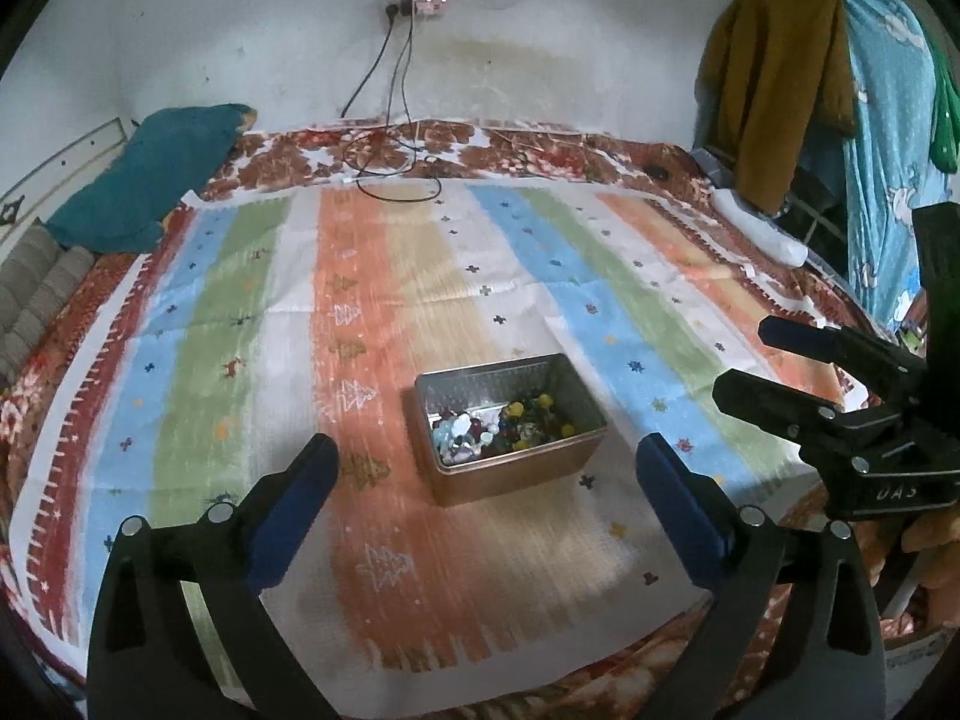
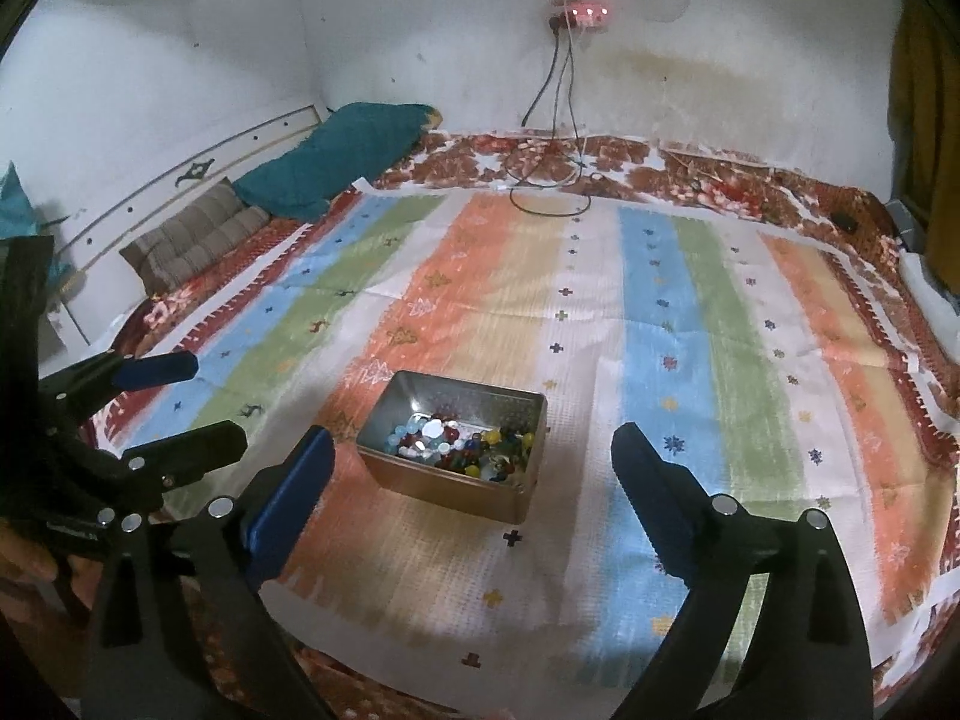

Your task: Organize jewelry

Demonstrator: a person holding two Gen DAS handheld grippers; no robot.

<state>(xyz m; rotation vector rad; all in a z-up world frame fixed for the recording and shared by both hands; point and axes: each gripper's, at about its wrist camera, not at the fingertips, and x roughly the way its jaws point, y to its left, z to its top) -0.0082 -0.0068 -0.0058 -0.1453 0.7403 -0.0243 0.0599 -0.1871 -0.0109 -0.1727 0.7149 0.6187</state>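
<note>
An open metal tin (image 1: 576, 450) sits on the striped cloth (image 1: 384, 312), filled with several coloured beads and jewelry pieces (image 1: 504, 423). It also shows in the right wrist view (image 2: 420, 483), with the beads (image 2: 462, 444) inside. My left gripper (image 1: 486, 468) is open and empty, raised just in front of the tin. My right gripper (image 2: 471, 456) is open and empty, also raised near the tin. The right gripper shows at the right edge of the left wrist view (image 1: 744, 360), and the left gripper at the left edge of the right wrist view (image 2: 210, 402).
The cloth lies on a red patterned bedspread (image 2: 690, 162). A teal pillow (image 1: 144, 192) and brown cushion (image 2: 198, 234) lie at the far left. Cables (image 1: 396, 180) trail from a wall socket (image 2: 579, 15) onto the bed. Clothes (image 1: 780, 78) hang at the right.
</note>
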